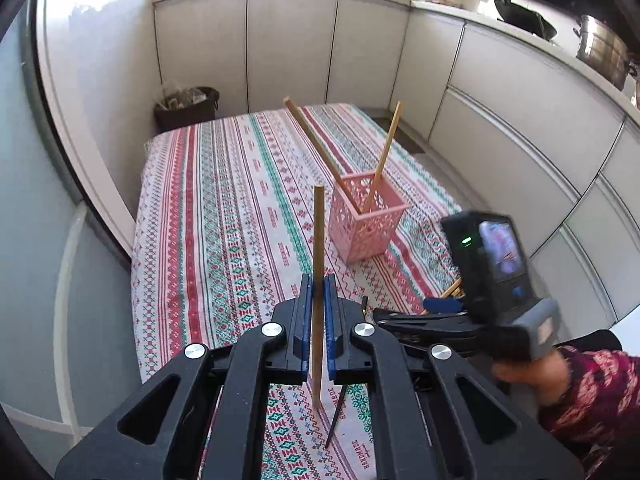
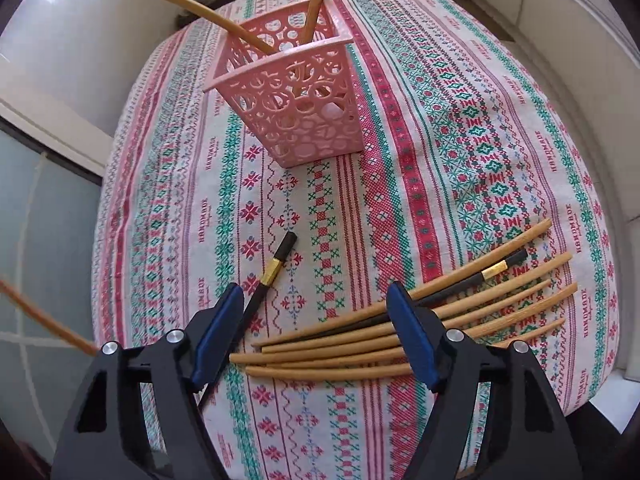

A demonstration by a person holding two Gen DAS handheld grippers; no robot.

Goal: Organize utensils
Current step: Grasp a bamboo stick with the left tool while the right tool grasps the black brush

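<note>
Left wrist view: my left gripper is clamped on 1 wooden chopstick, which stands nearly upright between the blue pads. It is lifted clear of the patterned tablecloth. Ahead and a little right stands the pink basket, with 2 chopsticks already leaning in it. To do this step well, I should carry the stick over the basket's open top, keep it close to vertical, lower the bottom end past the rim, and only then let go, so the light basket does not tip. My right gripper shows at the right edge, low over the table, in the person's hand.

Right wrist view: my right gripper has its jaws apart, with nothing pressed between them. It hangs over a loose fan of wooden chopsticks with 1 black chopstick among them; a second black chopstick lies alone, beside the left finger. I should centre on 1 stick only, at its middle, before closing.
</note>
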